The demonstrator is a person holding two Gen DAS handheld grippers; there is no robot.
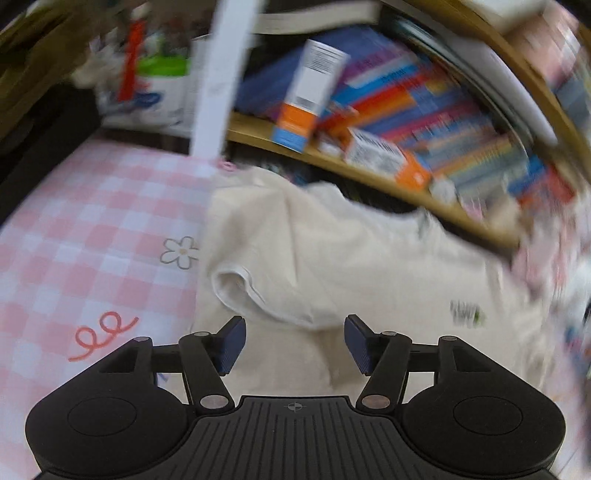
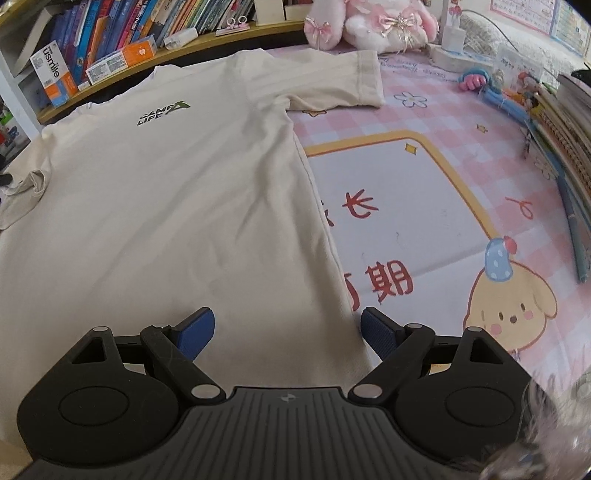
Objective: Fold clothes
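- A home, likely a child's room
- Wooden bookshelf (image 2: 155, 55) crammed with colourful books (image 2: 110, 26)
- Pink plush toy (image 2: 369, 26) at the back
- Pink checked cartoon mat (image 2: 424, 206) covering the surface

Under your grippers the cream T-shirt (image 2: 166, 206) is soft matt cloth, faintly ribbed, creased near its sleeve. The pink checked mat (image 2: 424, 155) beneath looks smooth with a slight sheen. Your right gripper (image 2: 288, 334) is matt black plastic with ridged blue pads (image 2: 378, 332) and dull metal pins. The plush toy (image 2: 369, 26) at the mat's far edge is fluffy.
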